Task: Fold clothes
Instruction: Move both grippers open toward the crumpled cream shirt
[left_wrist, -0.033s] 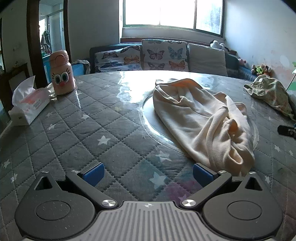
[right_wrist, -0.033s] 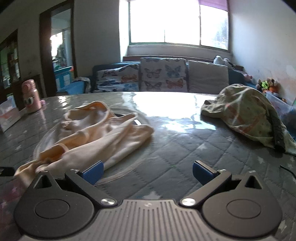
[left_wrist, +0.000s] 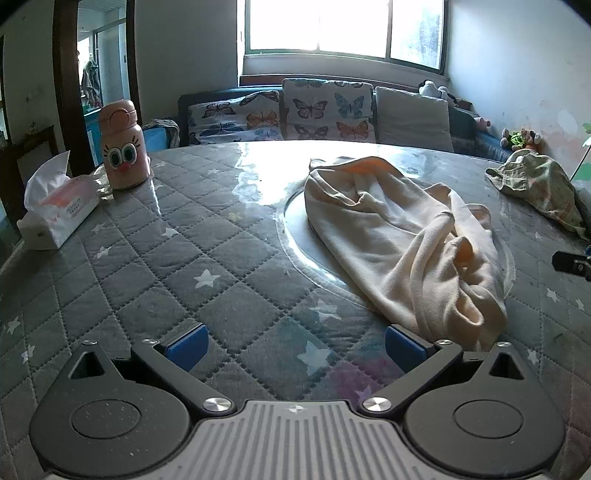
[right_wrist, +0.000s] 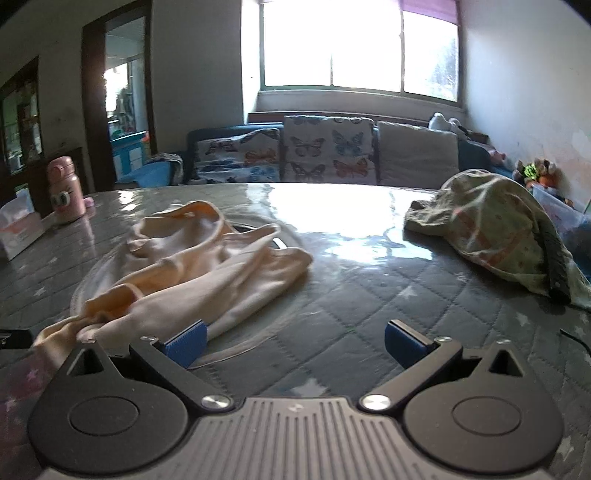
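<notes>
Left wrist: crumpled soft cream cotton garment (left_wrist: 402, 243) on quilted grey star-print table cover (left_wrist: 207, 258).
Left gripper (left_wrist: 295, 345) & right gripper (right_wrist: 295, 343) jaws apart, empty.

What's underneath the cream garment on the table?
The cream garment lies crumpled across a round clear glass disc, which sits on the grey star-quilted table cover. The disc's middle is hidden by the cloth, so anything there cannot be seen.

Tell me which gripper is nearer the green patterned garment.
Right. The right gripper faces the table with the green patterned garment just ahead to its right. The left gripper sits by the cream garment, with the green one far off at its right edge.
</notes>
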